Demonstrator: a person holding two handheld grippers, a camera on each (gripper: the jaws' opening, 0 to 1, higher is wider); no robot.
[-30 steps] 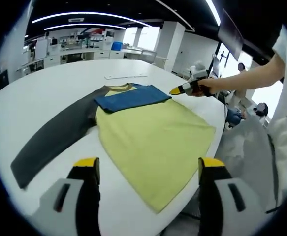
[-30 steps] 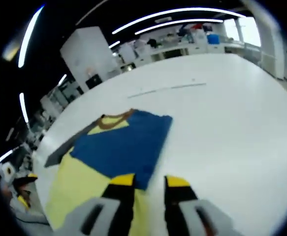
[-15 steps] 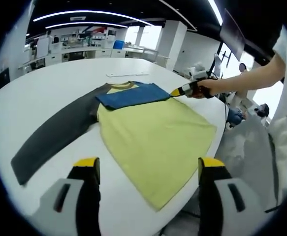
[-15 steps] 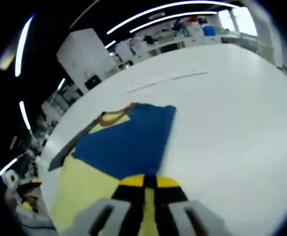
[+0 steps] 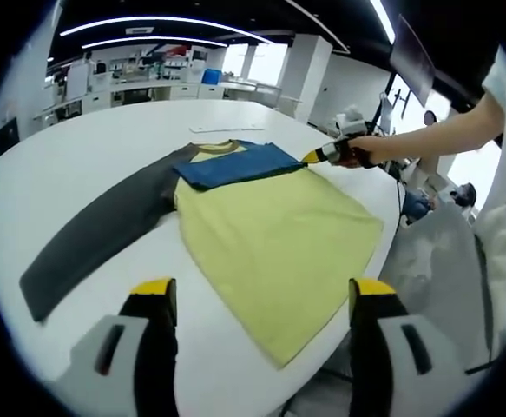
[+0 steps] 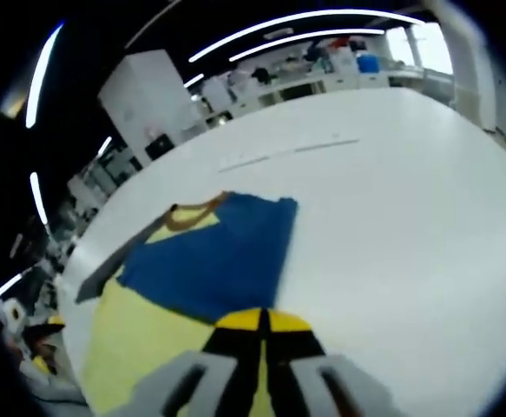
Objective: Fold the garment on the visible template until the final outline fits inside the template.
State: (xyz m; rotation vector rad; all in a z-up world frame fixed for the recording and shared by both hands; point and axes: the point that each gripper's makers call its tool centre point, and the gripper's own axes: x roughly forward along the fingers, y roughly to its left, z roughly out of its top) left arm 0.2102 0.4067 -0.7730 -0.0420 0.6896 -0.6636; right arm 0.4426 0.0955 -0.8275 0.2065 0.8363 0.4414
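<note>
1. On the white table (image 5: 79,139), in the left gripper view, a garment (image 5: 270,239) lies flat: a yellow body reaching toward the near right edge, a dark grey sleeve (image 5: 96,234) stretched out toward the near left edge, and a blue sleeve (image 5: 235,165) folded across the chest just below the collar.
2. At the bottom of this view the left gripper (image 5: 257,295) hovers over the near edge with its yellow-tipped jaws wide apart and nothing between them.
3. Toward the right edge of the table, the right gripper (image 5: 312,157) touches the end of the blue sleeve, held by a person's hand (image 5: 361,152).
4. A thin pale strip (image 5: 222,129) lies on the table beyond the collar.
5. Over the table (image 6: 391,217), in the right gripper view, the right gripper (image 6: 261,323) has its yellow tips pressed together at the edge of the garment (image 6: 135,334), where the blue sleeve (image 6: 213,256) meets the yellow body; whether cloth is pinched between them cannot be told.
6. Beyond the blue sleeve the same pale strip (image 6: 292,152) lies well apart from the cloth.
</note>
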